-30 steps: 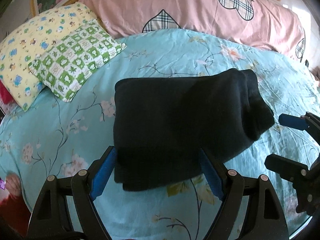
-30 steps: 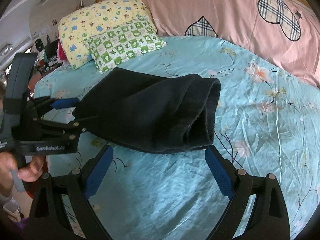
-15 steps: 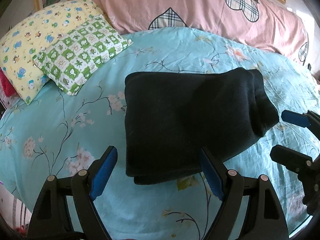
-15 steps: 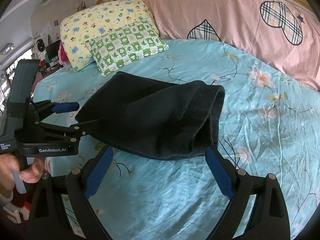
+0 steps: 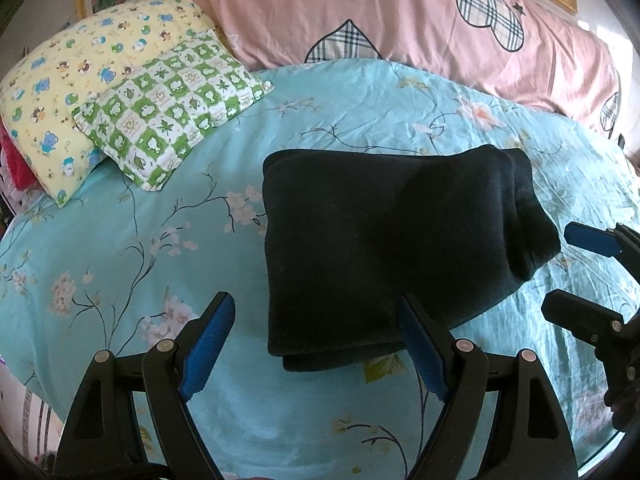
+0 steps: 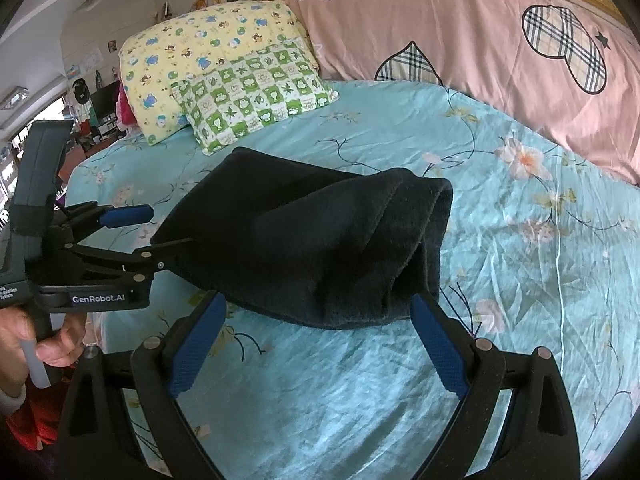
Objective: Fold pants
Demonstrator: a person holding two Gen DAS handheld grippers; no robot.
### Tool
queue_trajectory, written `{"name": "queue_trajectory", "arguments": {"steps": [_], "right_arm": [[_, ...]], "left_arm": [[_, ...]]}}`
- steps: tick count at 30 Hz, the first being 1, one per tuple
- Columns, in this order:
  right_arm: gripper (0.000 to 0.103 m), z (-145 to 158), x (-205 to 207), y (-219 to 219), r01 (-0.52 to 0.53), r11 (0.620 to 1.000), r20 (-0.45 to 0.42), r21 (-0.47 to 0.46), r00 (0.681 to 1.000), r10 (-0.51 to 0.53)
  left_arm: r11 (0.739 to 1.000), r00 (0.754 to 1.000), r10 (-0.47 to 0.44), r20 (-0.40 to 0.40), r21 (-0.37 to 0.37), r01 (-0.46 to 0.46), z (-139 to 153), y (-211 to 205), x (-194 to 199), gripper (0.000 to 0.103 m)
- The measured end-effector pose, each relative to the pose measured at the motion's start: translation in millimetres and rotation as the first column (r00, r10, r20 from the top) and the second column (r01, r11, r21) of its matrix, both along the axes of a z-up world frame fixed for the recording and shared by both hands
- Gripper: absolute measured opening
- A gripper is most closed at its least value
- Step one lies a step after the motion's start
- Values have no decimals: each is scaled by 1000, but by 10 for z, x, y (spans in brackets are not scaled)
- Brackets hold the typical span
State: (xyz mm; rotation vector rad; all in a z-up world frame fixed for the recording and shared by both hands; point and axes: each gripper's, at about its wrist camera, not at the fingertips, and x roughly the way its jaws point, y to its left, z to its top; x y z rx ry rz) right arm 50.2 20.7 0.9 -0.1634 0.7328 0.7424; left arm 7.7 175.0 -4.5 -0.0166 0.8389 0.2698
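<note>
The black pants [image 5: 392, 240] lie folded into a thick rectangle on the light blue floral bedsheet [image 5: 160, 248]. They also show in the right wrist view [image 6: 320, 240]. My left gripper [image 5: 316, 312] is open and empty, its jaws wide just before the near edge of the bundle. My right gripper [image 6: 316, 300] is open and empty at the bundle's right end. The right gripper shows at the right edge of the left wrist view [image 5: 576, 272], apart from the cloth. The left gripper shows in the right wrist view [image 6: 160, 228], by the bundle's left side.
A green checked pillow [image 5: 172, 108] and a yellow cartoon pillow [image 5: 80, 76] lie at the back left. A pink quilt with plaid hearts [image 5: 420, 24] runs along the back. The bed's near edge drops off at the lower left [image 5: 24, 400].
Both grippers have drawn back a little from the folded pants, and the left one has shifted left. The pants lie still and both stay open.
</note>
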Motion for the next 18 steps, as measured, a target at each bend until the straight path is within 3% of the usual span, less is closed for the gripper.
{"name": "queue_trajectory", "arguments": {"steps": [18], "right_arm": [[94,57,94,-56,32,999,4,7,999,-32]], "left_arm": [[999,999,38,33,7,-38,108,-1,-78,83]]}}
